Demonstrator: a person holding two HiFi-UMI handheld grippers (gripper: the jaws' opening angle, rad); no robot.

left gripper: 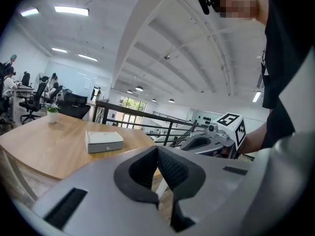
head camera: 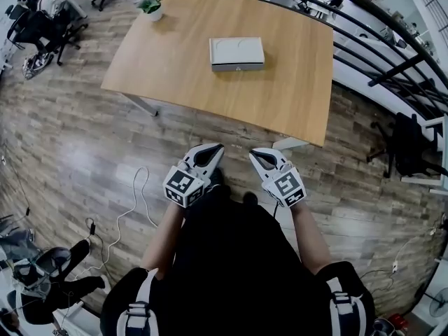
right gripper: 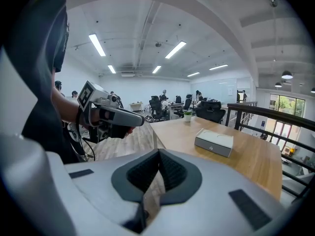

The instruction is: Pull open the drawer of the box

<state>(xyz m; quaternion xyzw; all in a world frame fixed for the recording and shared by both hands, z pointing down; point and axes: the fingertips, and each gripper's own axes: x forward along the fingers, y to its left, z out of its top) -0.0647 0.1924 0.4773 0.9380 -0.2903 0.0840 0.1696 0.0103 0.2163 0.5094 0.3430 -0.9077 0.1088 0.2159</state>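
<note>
Plant: a small potted plant [head camera: 150, 7] stands at the far left corner of the desk [head camera: 294, 96], well apart from the box
Left gripper: the left gripper [head camera: 213, 150] is over the floor, short of the desk's near edge; its jaws are pressed together with nothing between them
Box: the pale box [head camera: 236, 47] lies flat near the middle of the desk, closer to the far edge; its long axis runs left to right, roughly along the near edge
Drawer: the drawer front [head camera: 236, 66] faces the near edge, towards the person, and looks fully closed
Right gripper: the right gripper [head camera: 258, 154] is beside the left one over the floor; its jaws are closed and empty
Deciding relation: the box lies straight ahead and well apart, lined up between the two grippers, so neither is clearly nearer
Step in hand: judged as the approach; the pull would come back towards the near edge
</note>
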